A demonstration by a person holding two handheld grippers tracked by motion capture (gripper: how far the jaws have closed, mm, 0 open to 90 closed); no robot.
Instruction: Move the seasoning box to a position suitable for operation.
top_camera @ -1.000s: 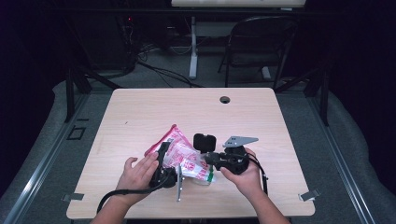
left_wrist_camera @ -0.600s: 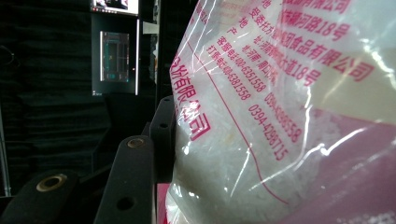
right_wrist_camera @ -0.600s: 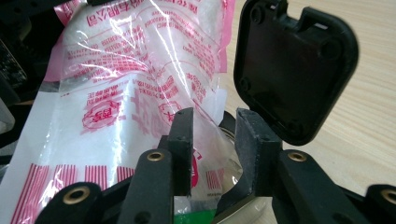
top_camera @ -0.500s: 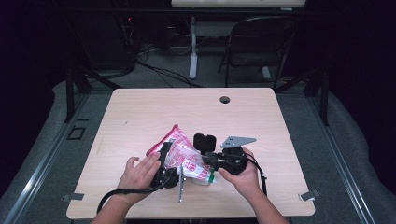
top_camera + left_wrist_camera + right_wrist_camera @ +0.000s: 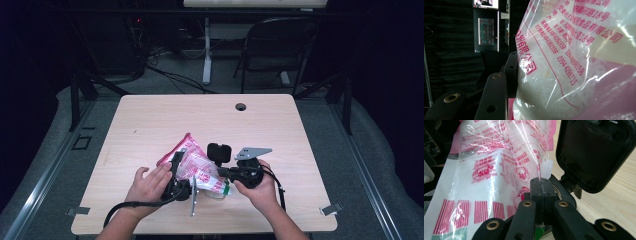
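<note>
A: Right tongs (image 5: 541, 185): jaws have just been closing and now stand pressed together, pinching a thin fold of the clear plastic bag (image 5: 499, 170) between the pads

B: And the left tongs (image 5: 176, 175)?

A: In the left gripper view one black jaw lies against the side of the bag (image 5: 574, 62), whose bulk fills the space beside it; the opposite jaw is hidden behind the plastic, so the tongs sit part-way spread around the bag, holding it

B: Position of the bag?

A: High view: the bag (image 5: 197, 170), clear with pink and red print and white contents, is between the two hands, just above the near part of the bench (image 5: 150, 120); the left hand (image 5: 147, 185) is on its left, the right hand (image 5: 257, 187) on its right

B: Other parts?

A: A black rectangular block (image 5: 596, 152) just beside the right tongs; a grey three-cornered plate (image 5: 252, 151) on top of the right tongs; a dark hole (image 5: 240, 106) near the bench's far edge; a folding chair (image 5: 280, 45) beyond
</note>
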